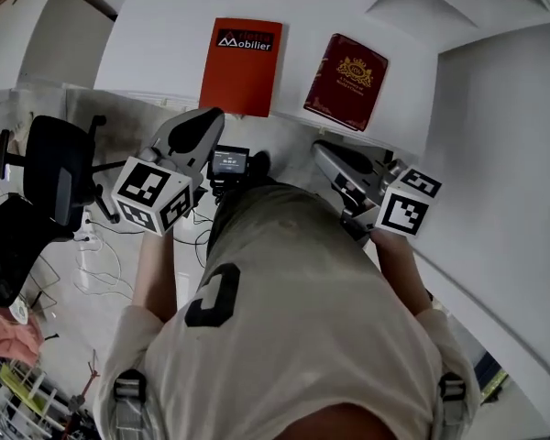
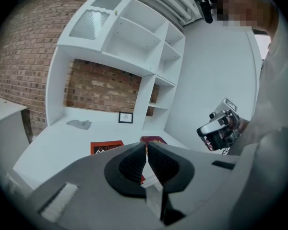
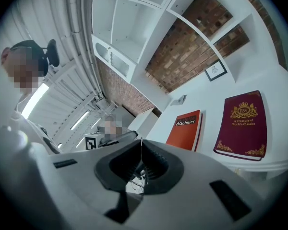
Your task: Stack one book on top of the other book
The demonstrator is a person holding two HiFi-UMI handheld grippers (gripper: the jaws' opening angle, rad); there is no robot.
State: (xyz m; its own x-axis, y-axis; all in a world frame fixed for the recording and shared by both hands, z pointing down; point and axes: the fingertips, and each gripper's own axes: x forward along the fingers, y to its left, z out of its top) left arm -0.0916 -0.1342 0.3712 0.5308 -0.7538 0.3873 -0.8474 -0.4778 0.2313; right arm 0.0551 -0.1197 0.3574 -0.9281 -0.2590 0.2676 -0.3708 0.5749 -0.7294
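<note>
An orange book (image 1: 241, 65) and a dark red book (image 1: 346, 80) lie side by side, not touching, on the white desk (image 1: 165, 44). White shelves (image 2: 134, 37) and a brick wall (image 2: 101, 87) stand behind. The left gripper (image 2: 146, 150) and right gripper (image 3: 141, 145) are closed, empty.

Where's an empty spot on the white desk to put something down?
The biggest bare patch of desk is left of the orange book. There's also room behind both books, and a smaller patch right of the red book. The middle is crowded: only a narrow strip separates the two books.
</note>
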